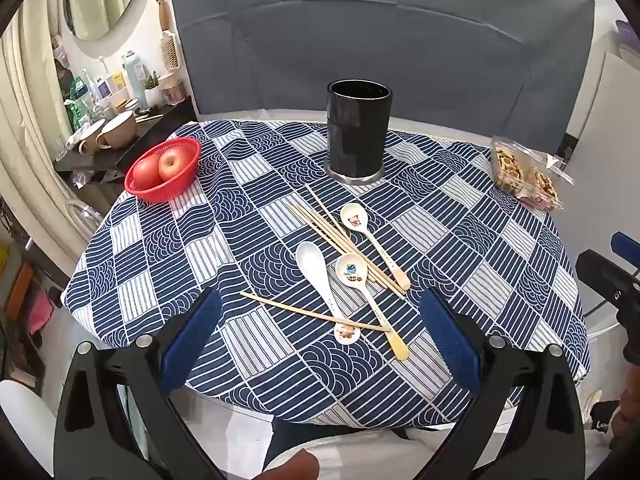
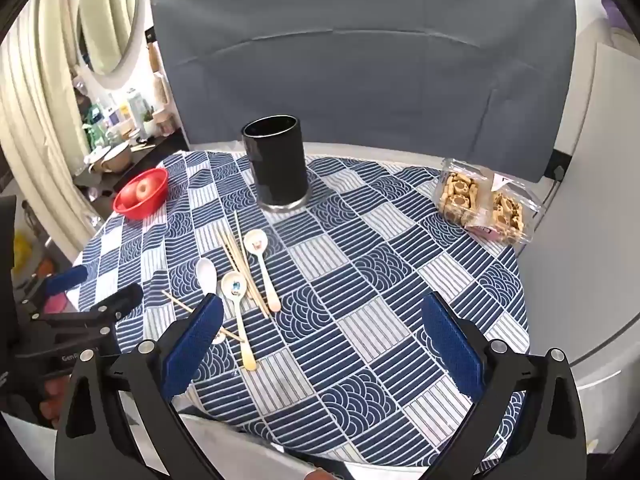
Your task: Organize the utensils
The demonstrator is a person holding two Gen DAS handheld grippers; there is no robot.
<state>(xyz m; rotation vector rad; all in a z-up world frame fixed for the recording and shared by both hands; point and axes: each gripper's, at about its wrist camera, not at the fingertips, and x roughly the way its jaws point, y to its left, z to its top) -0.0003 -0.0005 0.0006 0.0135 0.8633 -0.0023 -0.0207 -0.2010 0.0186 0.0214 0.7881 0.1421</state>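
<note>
A black cylindrical holder [image 1: 357, 132] [image 2: 277, 164] stands upright at the table's far middle. In front of it lie three ceramic spoons: a plain white one [image 1: 318, 276] [image 2: 206, 272], one with a blue picture [image 1: 362, 292] [image 2: 237, 300], and one with a red picture [image 1: 370, 236] [image 2: 261, 260]. Several wooden chopsticks [image 1: 340, 240] [image 2: 240, 260] lie among them, one [image 1: 312, 312] crossing the spoon handles. My left gripper [image 1: 320, 340] [image 2: 94, 286] is open above the near spoons. My right gripper [image 2: 320, 344] is open over bare cloth, right of the utensils; its fingers [image 1: 624, 248] show at the left view's right edge.
The round table has a blue-and-white patterned cloth [image 1: 200, 240] [image 2: 380, 280]. A red basket with apples [image 1: 164, 170] [image 2: 141, 193] sits far left. A clear box of biscuits [image 1: 524, 174] [image 2: 484, 204] sits far right. A grey chair back [image 1: 380, 40] stands behind the table.
</note>
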